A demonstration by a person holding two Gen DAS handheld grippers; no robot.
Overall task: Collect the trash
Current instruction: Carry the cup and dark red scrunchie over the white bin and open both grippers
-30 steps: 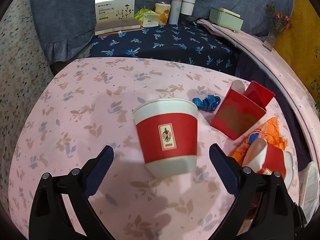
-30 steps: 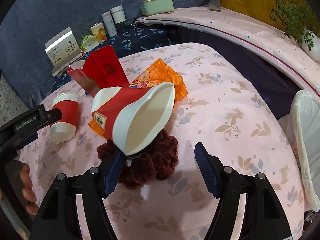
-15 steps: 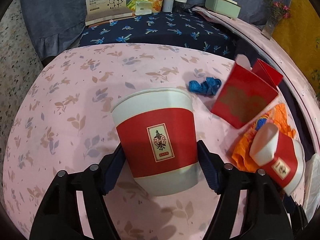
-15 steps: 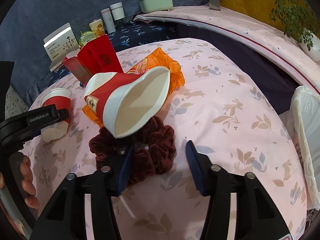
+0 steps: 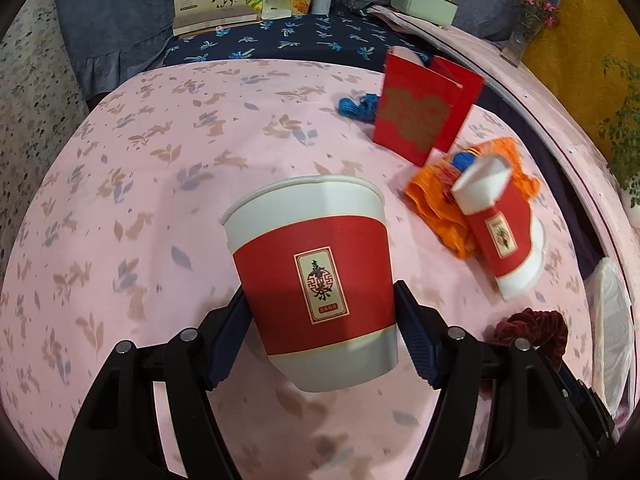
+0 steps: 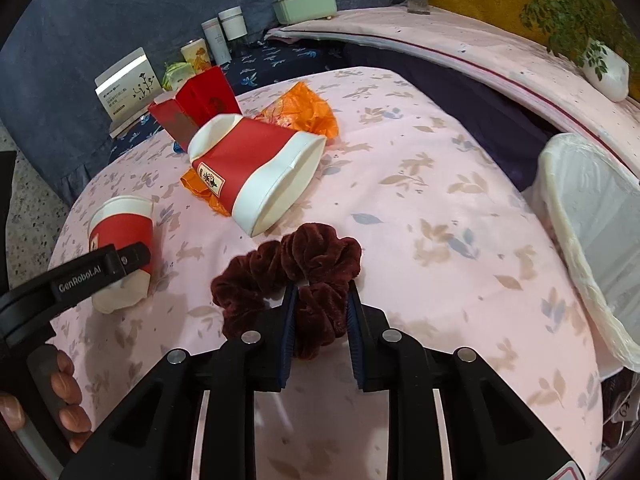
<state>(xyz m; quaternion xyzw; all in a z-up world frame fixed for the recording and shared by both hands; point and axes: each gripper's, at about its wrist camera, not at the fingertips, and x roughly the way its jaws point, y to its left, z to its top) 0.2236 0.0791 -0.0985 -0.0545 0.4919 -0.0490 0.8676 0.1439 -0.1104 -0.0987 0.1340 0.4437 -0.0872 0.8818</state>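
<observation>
Paper cup (image 5: 316,280), red-banded and upside down on the pink tablecloth (image 5: 160,200), is clamped by the left gripper (image 5: 320,336). Right gripper (image 6: 320,320) pinches a maroon scrunchie (image 6: 288,276) beside the crushed cup (image 6: 256,164) and lined bin (image 6: 592,248)

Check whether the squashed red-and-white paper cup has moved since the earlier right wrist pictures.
Yes. The squashed red-and-white paper cup dropped from above the maroon velvet scrunchie onto the orange wrapper behind it.

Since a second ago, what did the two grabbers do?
The left gripper moved in and shut on the upright cup. The right gripper closed on the scrunchie. The crushed cup, red boxes and orange wrapper stayed put.
</observation>
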